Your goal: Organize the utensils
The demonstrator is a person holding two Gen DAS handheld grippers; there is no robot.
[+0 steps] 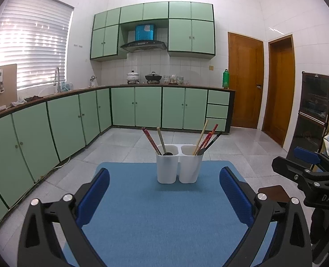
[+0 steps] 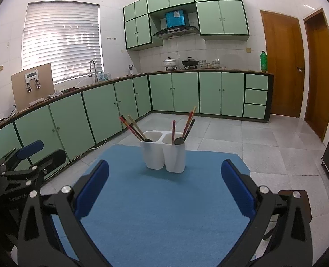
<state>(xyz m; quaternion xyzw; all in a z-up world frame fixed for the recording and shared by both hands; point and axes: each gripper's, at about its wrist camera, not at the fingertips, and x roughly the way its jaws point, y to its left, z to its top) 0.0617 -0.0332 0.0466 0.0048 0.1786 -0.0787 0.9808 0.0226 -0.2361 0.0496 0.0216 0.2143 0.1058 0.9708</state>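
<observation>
Both the left hand-held gripper [image 1: 164, 194] and the right hand-held gripper [image 2: 164, 190] hang spread and empty over the near part of the blue-matted table [image 1: 164, 222]. Straight ahead, toward the far edge, stands the white twin-cup holder [image 1: 178, 164]; neither looks clearly nearer. The chopsticks and spoons [image 1: 205, 139] lean upward and outward, so I judge a downward reach onto their ends comes next.

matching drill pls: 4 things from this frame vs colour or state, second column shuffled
1. utensil holder
2. mat
3. left tool
4. far doors

a. brown wood, shut
b. white, two compartments, sticks and spoons in both
c. open, holding nothing
d. blue, under the holder

Pairs: 1-b, 2-d, 3-c, 4-a
</observation>
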